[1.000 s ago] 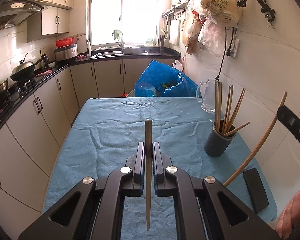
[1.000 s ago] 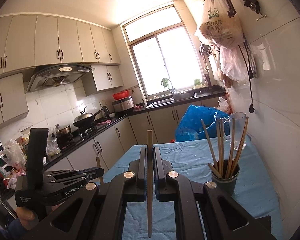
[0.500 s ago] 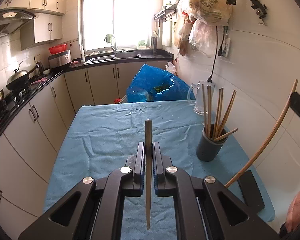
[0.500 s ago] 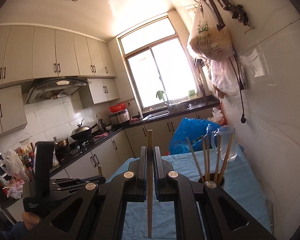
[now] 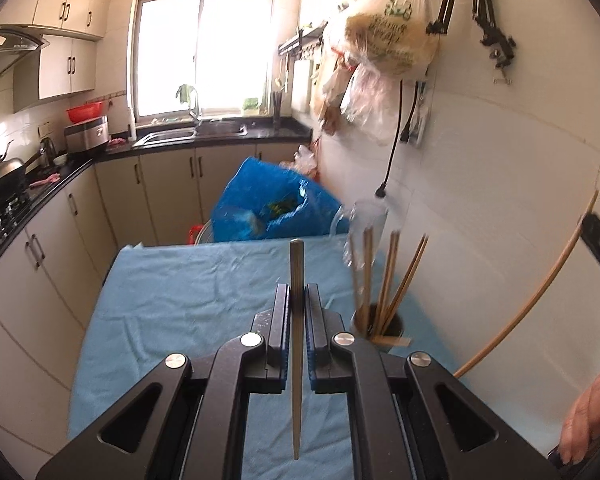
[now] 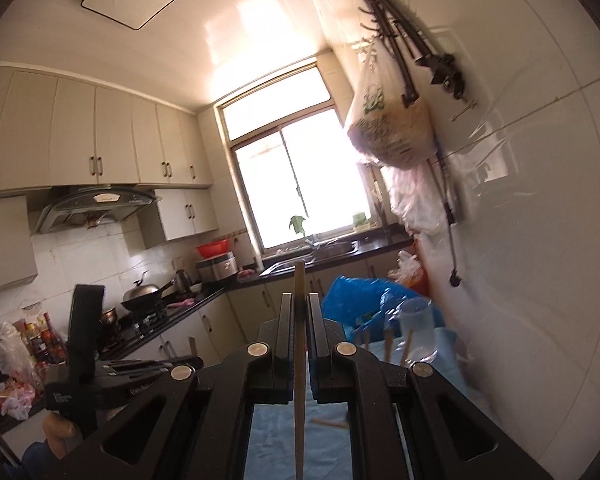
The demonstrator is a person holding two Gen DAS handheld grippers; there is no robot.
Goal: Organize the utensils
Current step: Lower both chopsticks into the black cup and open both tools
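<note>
My left gripper [image 5: 297, 294] is shut on a wooden chopstick [image 5: 296, 344] that stands upright between its pads. A dark utensil cup [image 5: 376, 326] with several chopsticks in it stands on the blue-cloth table [image 5: 188, 304], just right of my left gripper. My right gripper [image 6: 300, 304] is shut on another wooden chopstick [image 6: 299, 360], held high; this chopstick [image 5: 540, 284] also shows at the right of the left wrist view. In the right wrist view only the tips of the cup's chopsticks [image 6: 388, 346] show. The left gripper's body [image 6: 112, 376] is at lower left there.
A glass pitcher [image 5: 366, 224] stands behind the cup by the white wall. A blue plastic bag [image 5: 268, 206] sits beyond the table's far edge. Bags hang on the wall [image 5: 384, 36] above. Counters and a stove [image 5: 4, 184] run along the left.
Both grippers have risen and tilted upward, still holding their chopsticks. The cup has come closer to my left gripper and lower in both views.
</note>
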